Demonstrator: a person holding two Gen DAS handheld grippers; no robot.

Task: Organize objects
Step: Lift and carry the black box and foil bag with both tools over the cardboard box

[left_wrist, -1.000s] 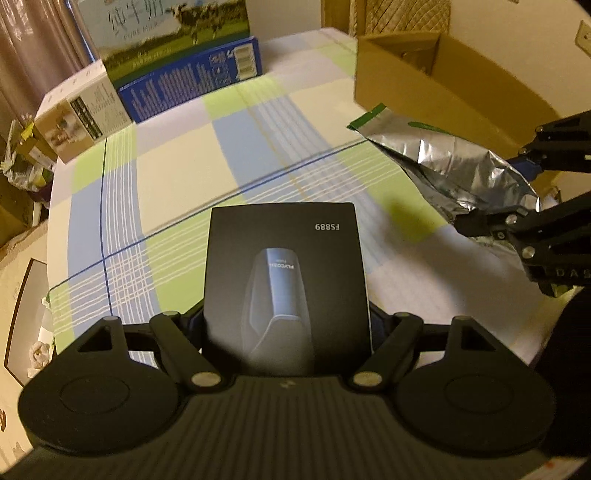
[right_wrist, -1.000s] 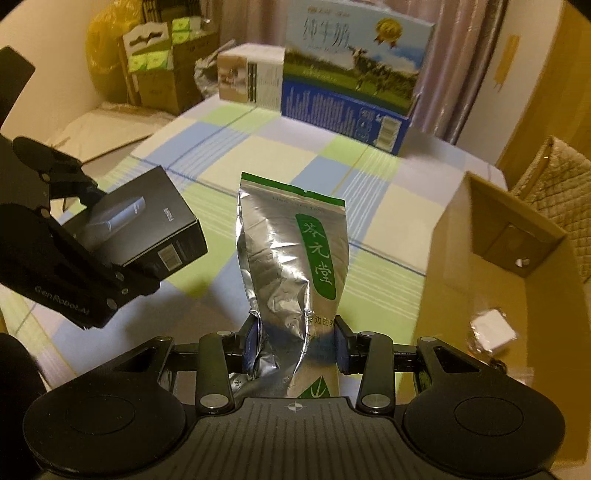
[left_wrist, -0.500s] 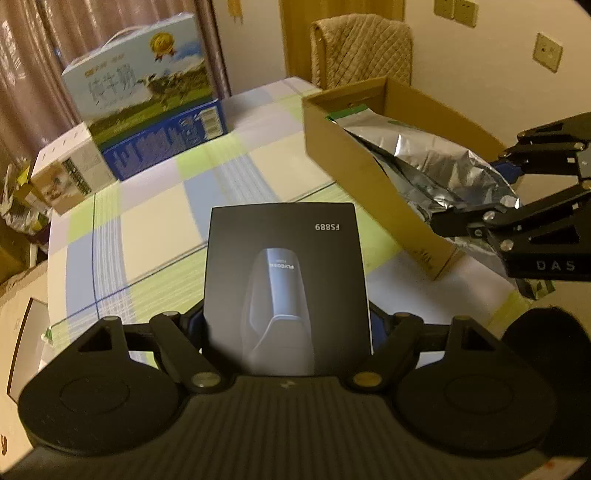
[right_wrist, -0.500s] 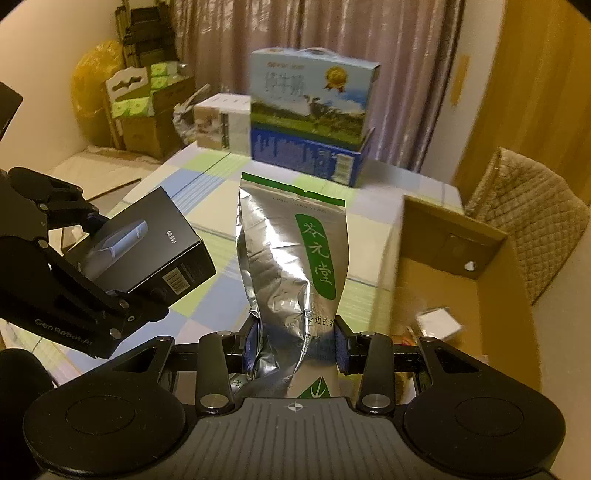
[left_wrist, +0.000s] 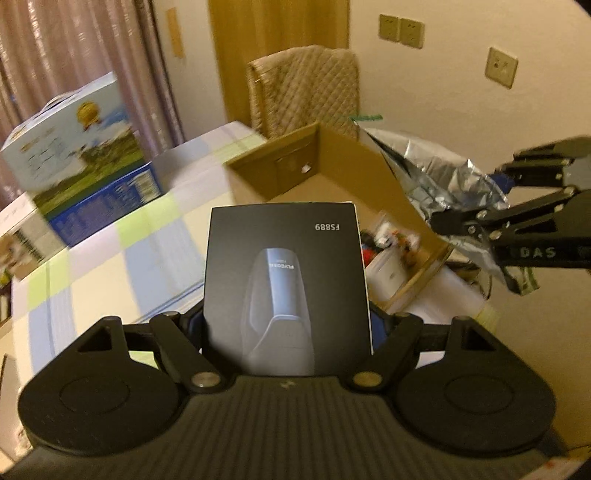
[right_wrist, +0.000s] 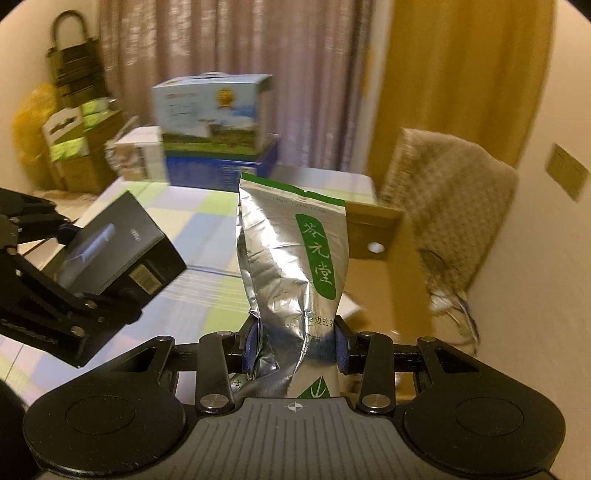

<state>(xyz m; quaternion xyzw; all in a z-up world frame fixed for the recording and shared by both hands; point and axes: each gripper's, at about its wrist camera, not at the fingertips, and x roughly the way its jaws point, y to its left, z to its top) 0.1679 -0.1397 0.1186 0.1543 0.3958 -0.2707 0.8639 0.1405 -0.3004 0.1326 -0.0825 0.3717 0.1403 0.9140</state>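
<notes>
Black card, matte: the box [left_wrist: 286,273] marked FS889 sits upright between the fingers of the left gripper [left_wrist: 288,328], clamped at its lower edge. Left wrist view: beyond the box, an open cardboard carton [left_wrist: 354,166] stands on the checked tablecloth [left_wrist: 110,266], with small items lying inside, too blurred to name. To the right, the right gripper [left_wrist: 480,221] holds a crumpled foil pouch [left_wrist: 443,181] above the carton's far side wall. A blue-and-white milk carton case [left_wrist: 81,147] rests at the table's far left. A quilted chair back [left_wrist: 303,88] stands behind the carton, near the wall sockets [left_wrist: 400,29].

Right wrist view: the foil pouch [right_wrist: 295,273], silver with a green label strip, stands upright between the right gripper's [right_wrist: 295,347] blue pads [right_wrist: 251,343], which pinch it near its bottom. The carton [right_wrist: 373,229] lies directly behind and below the pouch, one white item visible on its floor. At left, the left gripper [right_wrist: 74,280] holds the black box [right_wrist: 118,243] tilted, in the air above the tablecloth [right_wrist: 207,288], just left of the carton. The milk case [right_wrist: 214,110] sits on a blue box at the table's far end, curtains behind. The chair [right_wrist: 450,192] stands to the right of the carton.
</notes>
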